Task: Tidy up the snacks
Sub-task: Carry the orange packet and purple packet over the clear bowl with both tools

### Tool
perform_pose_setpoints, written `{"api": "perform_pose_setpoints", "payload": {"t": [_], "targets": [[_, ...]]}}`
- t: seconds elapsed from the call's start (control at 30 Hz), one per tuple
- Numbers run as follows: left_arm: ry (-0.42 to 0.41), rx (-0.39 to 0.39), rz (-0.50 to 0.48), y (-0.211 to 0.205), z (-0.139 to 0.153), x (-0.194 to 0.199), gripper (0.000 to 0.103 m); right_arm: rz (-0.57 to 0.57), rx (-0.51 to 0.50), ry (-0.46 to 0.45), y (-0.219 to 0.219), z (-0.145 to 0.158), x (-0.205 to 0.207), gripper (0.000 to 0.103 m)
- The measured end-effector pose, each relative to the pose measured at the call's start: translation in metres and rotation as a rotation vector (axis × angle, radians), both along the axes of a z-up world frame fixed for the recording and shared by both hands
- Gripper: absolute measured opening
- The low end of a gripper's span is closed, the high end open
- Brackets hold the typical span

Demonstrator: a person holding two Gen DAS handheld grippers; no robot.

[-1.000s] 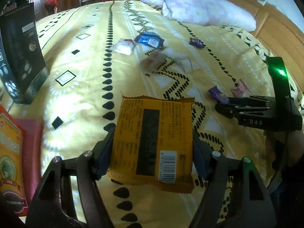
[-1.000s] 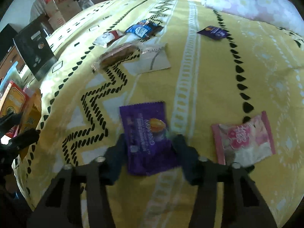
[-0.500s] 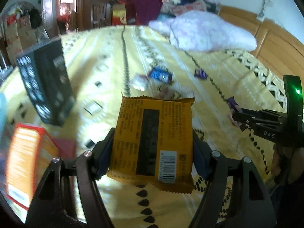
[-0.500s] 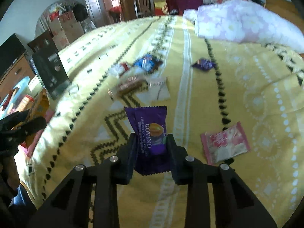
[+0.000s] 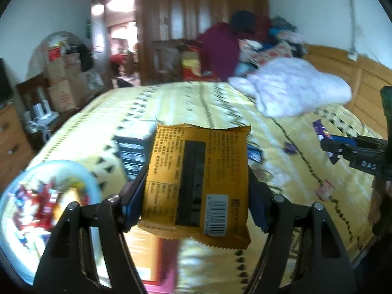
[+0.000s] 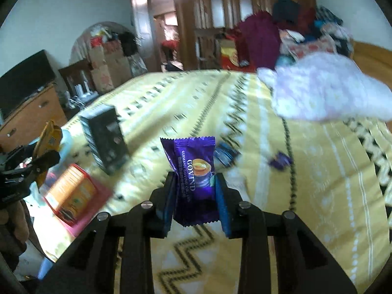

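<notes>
**Q:** What changed?

**A:** Both grippers have lifted off the yellow patterned bedspread [image 6: 306, 171], so the room now shows behind them.

**Q:** Left side?

**A:** The left gripper [image 5: 196, 191] clamps a flat, crinkly orange snack packet [image 5: 198, 183] by its side edges, in the air above the bed. A round pale-blue bowl of wrapped snacks [image 5: 94, 188] lies below left.

**Q:** Right side?

**A:** The right gripper [image 6: 196, 201] pinches a glossy purple candy wrapper [image 6: 193, 178] upright, clear of the bedspread.

Open bedspread ahead, clutter at the left edge

The yellow bedspread [image 6: 281, 196] lies mostly bare in the middle; an upright black box [image 6: 105, 139], an orange carton [image 6: 71, 193] and a snack-filled bowl [image 5: 14, 220] crowd its left side, a pillow [image 6: 325, 90] the far right.
</notes>
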State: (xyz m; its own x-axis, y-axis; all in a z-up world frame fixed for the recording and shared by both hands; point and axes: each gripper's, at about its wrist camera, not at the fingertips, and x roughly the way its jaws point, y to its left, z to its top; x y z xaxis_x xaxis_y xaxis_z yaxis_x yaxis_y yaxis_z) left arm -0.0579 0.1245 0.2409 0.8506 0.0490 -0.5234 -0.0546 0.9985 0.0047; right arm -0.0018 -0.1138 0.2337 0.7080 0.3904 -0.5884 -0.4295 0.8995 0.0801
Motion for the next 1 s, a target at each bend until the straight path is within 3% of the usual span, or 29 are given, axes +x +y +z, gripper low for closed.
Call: {"api": "perform_pose_setpoints", "payload": {"t": [0.27,0.5,0.63,0.77,1.0], "targets": [[-0.058,0.013,0.21,0.091,0.036,-0.023,0.072,0.175,0.059,-0.049,0.107,0.062,0.0,0.034],[-0.062,-0.009,0.421,0.175,0.04,-0.05,0.072,0.396,0.129,0.001,0.228,0.098,-0.011,0.034],[-0.032,-0.019,0.523,0.206,0.027,-0.066,0.072,0.499,0.149,0.04,0.291,0.108,-0.021,0.034],[0.009,-0.024,0.566,0.22,0.008,-0.083,0.072,0.589,0.147,0.075,0.356,0.112,-0.036,0.034],[0.037,-0.07,0.594,0.24,-0.006,-0.096,0.072,0.668,0.101,0.129,0.423,0.097,-0.054,0.034]]}}
